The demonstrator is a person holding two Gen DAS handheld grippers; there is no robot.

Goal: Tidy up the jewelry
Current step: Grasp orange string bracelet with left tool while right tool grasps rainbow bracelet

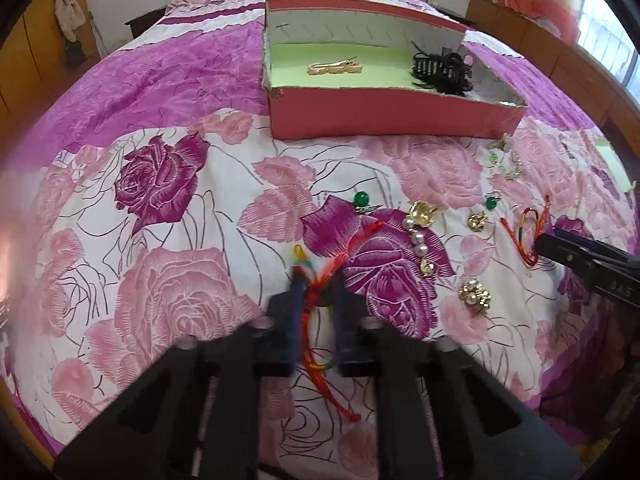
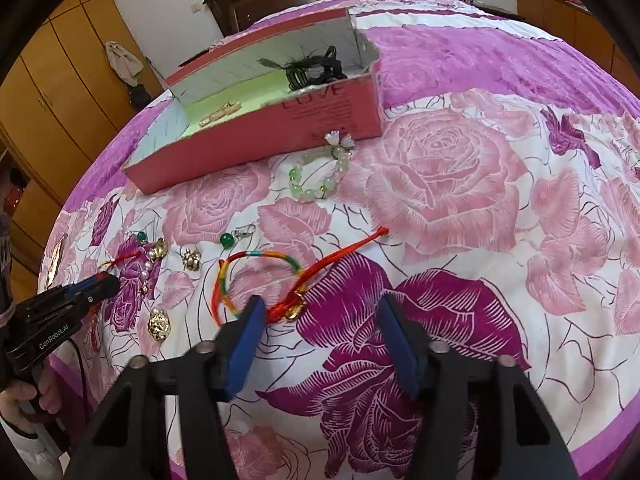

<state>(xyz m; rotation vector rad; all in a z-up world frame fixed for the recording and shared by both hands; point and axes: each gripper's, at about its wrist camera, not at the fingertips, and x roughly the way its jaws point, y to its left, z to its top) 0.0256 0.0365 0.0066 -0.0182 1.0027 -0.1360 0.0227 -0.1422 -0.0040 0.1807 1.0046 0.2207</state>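
Two tools work over the rose-print bed (image 1: 168,216), where the pink box (image 1: 384,118) serves as our landmark, holding a gold clip (image 1: 334,67) and black hair ties (image 1: 442,70). Nearer us than the box, our left tool (image 1: 316,280) is clenched on a red thread bracelet (image 1: 320,344). Our right tool (image 2: 320,308) stands released, jaws apart, over a rainbow thread bracelet (image 2: 260,258). A green bead bracelet (image 2: 320,172) lies just beside the box.
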